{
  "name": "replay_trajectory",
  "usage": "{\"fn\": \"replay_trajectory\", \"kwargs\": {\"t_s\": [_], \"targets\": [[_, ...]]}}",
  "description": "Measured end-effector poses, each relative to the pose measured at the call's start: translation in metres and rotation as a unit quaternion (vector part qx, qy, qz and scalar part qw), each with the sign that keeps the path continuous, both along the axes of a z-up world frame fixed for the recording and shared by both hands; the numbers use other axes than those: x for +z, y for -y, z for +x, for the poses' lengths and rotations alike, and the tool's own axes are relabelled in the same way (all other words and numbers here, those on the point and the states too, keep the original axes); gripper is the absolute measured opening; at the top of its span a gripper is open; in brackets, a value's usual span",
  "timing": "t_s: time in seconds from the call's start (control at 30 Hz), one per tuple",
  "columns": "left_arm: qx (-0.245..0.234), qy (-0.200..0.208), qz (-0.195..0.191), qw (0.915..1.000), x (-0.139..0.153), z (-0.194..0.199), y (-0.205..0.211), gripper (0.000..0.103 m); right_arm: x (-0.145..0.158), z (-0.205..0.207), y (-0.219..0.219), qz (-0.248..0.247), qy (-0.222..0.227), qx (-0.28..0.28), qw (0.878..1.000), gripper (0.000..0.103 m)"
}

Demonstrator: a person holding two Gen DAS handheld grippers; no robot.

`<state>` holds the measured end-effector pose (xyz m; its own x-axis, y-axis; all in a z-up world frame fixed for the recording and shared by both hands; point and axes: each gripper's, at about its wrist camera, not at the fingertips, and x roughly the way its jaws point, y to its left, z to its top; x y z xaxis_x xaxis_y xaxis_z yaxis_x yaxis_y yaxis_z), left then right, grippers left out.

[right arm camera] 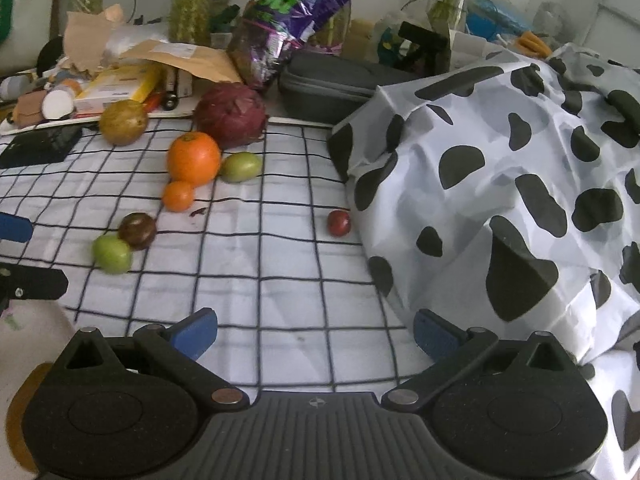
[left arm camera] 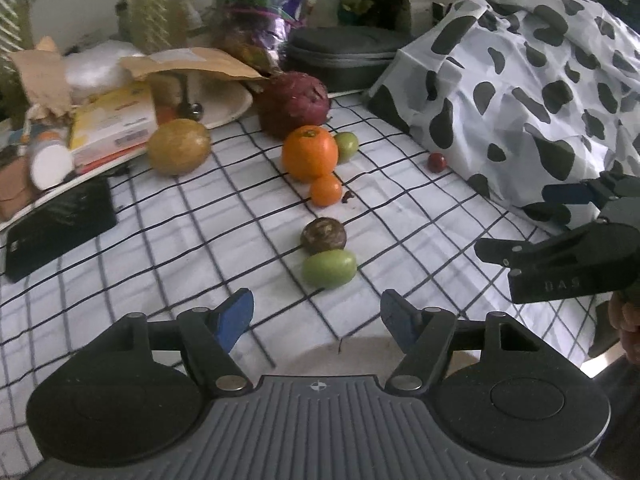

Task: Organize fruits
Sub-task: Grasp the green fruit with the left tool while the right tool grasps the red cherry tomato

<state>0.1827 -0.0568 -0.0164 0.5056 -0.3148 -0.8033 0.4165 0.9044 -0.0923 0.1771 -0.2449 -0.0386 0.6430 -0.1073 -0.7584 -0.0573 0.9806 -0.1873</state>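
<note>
On the checked cloth (left arm camera: 160, 248) lie a green fruit (left arm camera: 329, 268), a dark brown fruit (left arm camera: 323, 234), a small orange (left arm camera: 326, 190), a big orange (left arm camera: 309, 152), a small green fruit (left arm camera: 346, 145), a yellow-brown fruit (left arm camera: 179, 146), a dark red round one (left arm camera: 294, 103) and a small red fruit (left arm camera: 436, 162). My left gripper (left arm camera: 316, 322) is open and empty, just short of the green fruit. My right gripper (right arm camera: 316, 336) is open and empty over the cloth (right arm camera: 280, 272); the small red fruit (right arm camera: 339, 223) lies ahead of it. The right gripper also shows at the right edge of the left wrist view (left arm camera: 516, 224).
A cow-spotted cloth (right arm camera: 500, 184) covers a mound on the right. A black flat case (left arm camera: 56, 226) lies left. Behind the fruit are a tray with boxes (left arm camera: 116, 120), a brown envelope (left arm camera: 192, 64), a purple bag (right arm camera: 288, 20) and a grey zip case (right arm camera: 328, 84).
</note>
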Motion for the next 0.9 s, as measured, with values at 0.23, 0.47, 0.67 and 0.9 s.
{"fn": "replay_trajectory", "kwargs": {"t_s": [0.23,0.47,0.67,0.9], "targets": [[-0.026,-0.017,0.003,0.9995,-0.012,0.027,0.01,0.057,-0.002,0.022,0.013,0.001,-0.004,-0.008,1.0,0.103],[-0.051,-0.025,0.023,0.9981,-0.026,0.039,0.024,0.048,-0.006,0.038,0.023,0.016,-0.01,-0.011,1.0,0.103],[-0.06,-0.019,0.027,0.9977,-0.03,0.04,0.025,0.025,-0.004,0.049,0.03,0.06,0.001,0.006,0.998,0.103],[-0.044,-0.013,0.016,0.9988,-0.022,0.043,0.012,0.025,-0.008,0.071,0.038,0.107,0.013,0.018,0.994,0.07]]}}
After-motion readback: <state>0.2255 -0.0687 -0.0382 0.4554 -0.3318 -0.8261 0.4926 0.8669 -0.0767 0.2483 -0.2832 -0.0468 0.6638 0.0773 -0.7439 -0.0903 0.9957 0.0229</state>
